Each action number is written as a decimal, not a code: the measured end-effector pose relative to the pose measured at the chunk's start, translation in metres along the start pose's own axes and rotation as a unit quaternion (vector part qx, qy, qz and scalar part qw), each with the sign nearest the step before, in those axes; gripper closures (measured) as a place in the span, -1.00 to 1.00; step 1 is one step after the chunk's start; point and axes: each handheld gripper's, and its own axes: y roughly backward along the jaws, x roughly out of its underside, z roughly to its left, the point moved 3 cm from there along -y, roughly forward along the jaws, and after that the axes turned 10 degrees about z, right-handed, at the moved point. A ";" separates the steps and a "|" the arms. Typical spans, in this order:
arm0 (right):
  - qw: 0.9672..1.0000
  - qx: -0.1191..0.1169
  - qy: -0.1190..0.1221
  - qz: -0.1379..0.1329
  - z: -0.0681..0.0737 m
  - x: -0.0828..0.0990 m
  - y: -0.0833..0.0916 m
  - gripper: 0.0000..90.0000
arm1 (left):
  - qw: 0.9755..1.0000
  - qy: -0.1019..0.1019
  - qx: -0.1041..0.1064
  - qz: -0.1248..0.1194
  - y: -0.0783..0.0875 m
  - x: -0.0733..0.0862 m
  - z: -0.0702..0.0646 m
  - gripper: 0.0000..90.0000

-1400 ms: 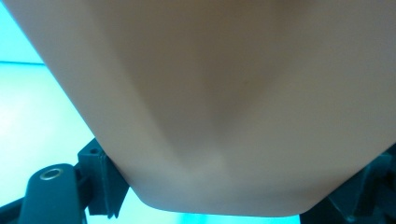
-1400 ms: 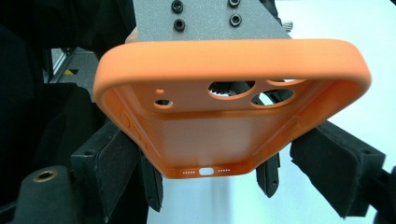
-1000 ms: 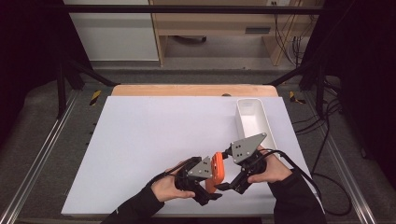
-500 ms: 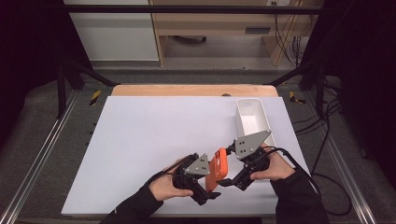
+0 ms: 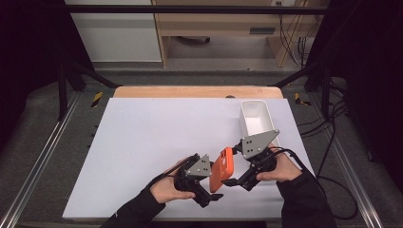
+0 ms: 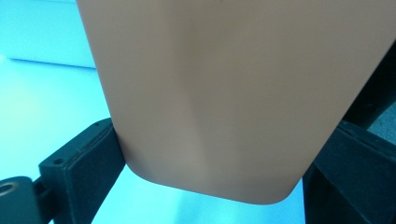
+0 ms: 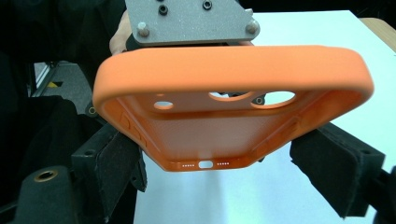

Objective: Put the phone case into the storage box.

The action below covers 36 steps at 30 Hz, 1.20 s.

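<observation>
An orange phone case (image 5: 222,168) stands on edge, tilted, just above the white table sheet (image 5: 157,133) near its front edge. My right gripper (image 5: 233,182) is shut on it: in the right gripper view the case (image 7: 233,70) sits hollow side up between the black pads of that gripper (image 7: 219,149). My left gripper (image 5: 211,194) reaches in from the left. Its jaws have just been opening, and the smooth back of the case (image 6: 224,93) lies between the jaws of the left gripper (image 6: 224,140), which stand wide at its two edges.
A long white tray (image 5: 256,118) stands at the right of the sheet, just beyond the right hand. A wooden table edge (image 5: 190,91) runs along the back. Metal rails and cables lie on both sides of the table.
The orange case has tipped a little more upright between the two grippers. Both hands stay about where they were.
</observation>
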 end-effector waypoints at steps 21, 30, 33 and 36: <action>0.999 0.036 -0.012 -0.001 -0.005 0.005 0.020 -0.64 | 0.999 0.035 -0.015 -0.011 0.021 0.015 0.011 -0.99; 0.998 0.054 -0.024 0.001 -0.007 0.006 0.027 -0.64 | 0.997 0.068 -0.037 -0.020 0.032 0.027 0.021 -1.00; 0.998 0.060 -0.029 -0.001 -0.008 0.006 0.030 -0.64 | 0.995 0.081 -0.047 -0.019 0.035 0.032 0.025 -1.00; 0.997 0.071 -0.034 -0.001 -0.010 0.006 0.032 -0.64 | 0.994 0.093 -0.056 -0.024 0.040 0.037 0.029 -1.00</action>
